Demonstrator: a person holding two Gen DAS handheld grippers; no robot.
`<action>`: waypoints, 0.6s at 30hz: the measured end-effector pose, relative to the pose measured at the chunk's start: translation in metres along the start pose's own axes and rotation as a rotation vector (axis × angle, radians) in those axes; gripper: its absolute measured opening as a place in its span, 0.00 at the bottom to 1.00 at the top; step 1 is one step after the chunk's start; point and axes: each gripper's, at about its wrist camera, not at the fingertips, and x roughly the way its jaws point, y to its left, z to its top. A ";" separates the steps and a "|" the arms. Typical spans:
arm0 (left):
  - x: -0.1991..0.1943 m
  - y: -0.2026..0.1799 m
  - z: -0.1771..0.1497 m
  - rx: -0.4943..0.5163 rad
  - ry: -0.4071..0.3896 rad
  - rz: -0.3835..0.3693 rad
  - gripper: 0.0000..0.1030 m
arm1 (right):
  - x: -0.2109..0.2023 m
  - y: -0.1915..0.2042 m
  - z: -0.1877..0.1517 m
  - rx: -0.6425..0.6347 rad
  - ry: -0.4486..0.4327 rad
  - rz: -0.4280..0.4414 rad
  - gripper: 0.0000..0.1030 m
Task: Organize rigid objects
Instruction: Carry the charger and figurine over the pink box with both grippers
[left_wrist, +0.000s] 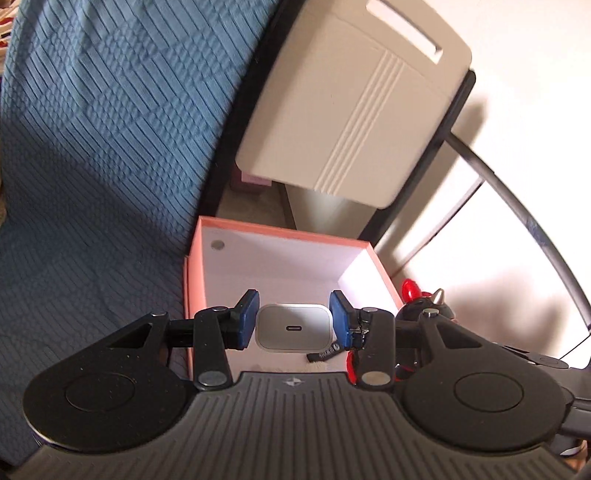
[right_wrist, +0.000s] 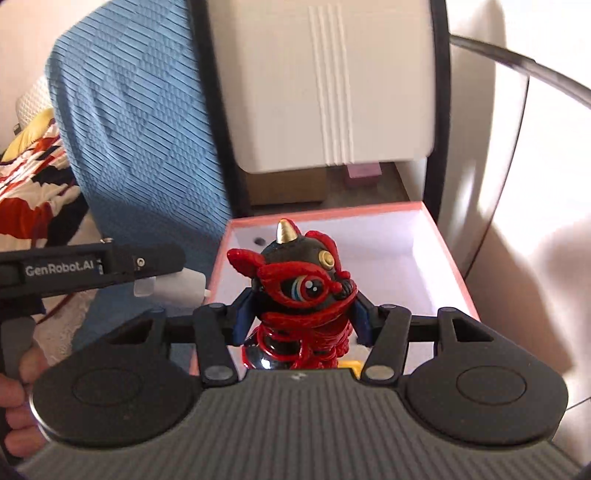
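Because both things seem bound for the pink box (left_wrist: 280, 236), each gripper carries one above it: the left gripper (left_wrist: 293, 320) is clamped on a white charger (left_wrist: 293, 326), the right gripper (right_wrist: 301, 314) on a red toy (right_wrist: 303, 291).

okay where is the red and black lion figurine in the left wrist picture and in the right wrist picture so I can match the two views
Left wrist: only the figurine top peeks out at right of centre, behind the right finger of the left tongs, beside the box.
Right wrist: the figurine fills the centre, gripped in the right tongs.
Shared landmark: the open pink box with a white inside.
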 end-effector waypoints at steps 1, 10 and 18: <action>0.007 -0.002 -0.005 0.000 0.013 0.002 0.47 | 0.006 -0.007 -0.005 0.012 0.020 -0.011 0.56; 0.059 -0.007 -0.036 -0.003 0.122 0.039 0.47 | 0.048 -0.046 -0.042 0.066 0.154 -0.033 0.56; 0.095 -0.007 -0.057 0.019 0.234 0.073 0.47 | 0.083 -0.058 -0.071 0.108 0.247 -0.021 0.56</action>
